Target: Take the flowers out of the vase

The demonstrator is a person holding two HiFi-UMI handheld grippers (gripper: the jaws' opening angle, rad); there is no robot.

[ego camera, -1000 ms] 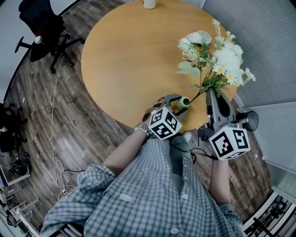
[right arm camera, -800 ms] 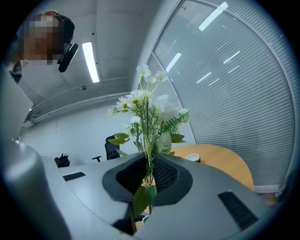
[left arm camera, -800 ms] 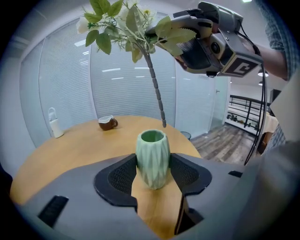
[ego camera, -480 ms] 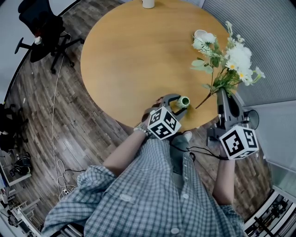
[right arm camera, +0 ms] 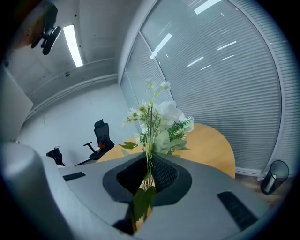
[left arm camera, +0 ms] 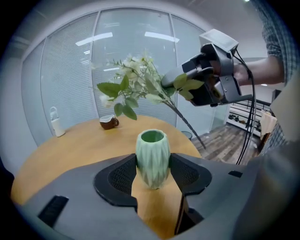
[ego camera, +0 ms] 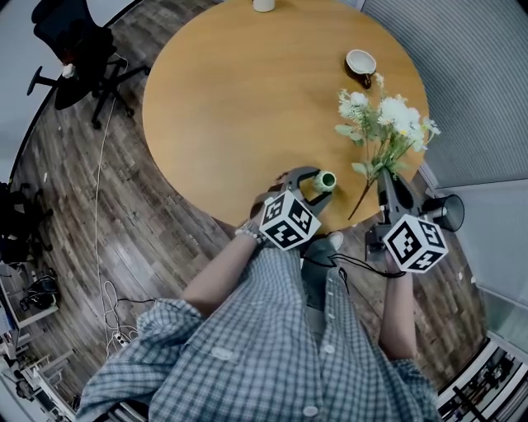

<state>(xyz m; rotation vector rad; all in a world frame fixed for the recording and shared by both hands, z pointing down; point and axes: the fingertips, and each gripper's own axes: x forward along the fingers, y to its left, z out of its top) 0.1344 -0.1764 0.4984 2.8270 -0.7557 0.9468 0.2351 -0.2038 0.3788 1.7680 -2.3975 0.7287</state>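
Note:
A ribbed green vase [ego camera: 327, 180] stands empty at the near edge of the round wooden table [ego camera: 239, 99]. My left gripper [ego camera: 318, 183] is shut on it, and in the left gripper view both pads press the vase [left arm camera: 152, 159] at its sides. The bunch of white flowers [ego camera: 384, 124] is out of the vase, held over the table's right edge. My right gripper [ego camera: 384, 175] is shut on its stems and its jaws have just tightened slightly. The stem's bare end hangs below the jaws. In the right gripper view the flowers [right arm camera: 159, 122] rise from between the pads.
A brown cup [ego camera: 361, 63] sits at the table's far right and a white bottle [ego camera: 265, 5] at its far edge. A black office chair [ego camera: 74, 41] stands on the wood floor to the left. A dark bin [ego camera: 445, 213] is beside the right hand.
The right gripper carried the flowers rightward, drawing the stem out of the vase, then sank lower beside the table edge. The left gripper and vase stayed put.

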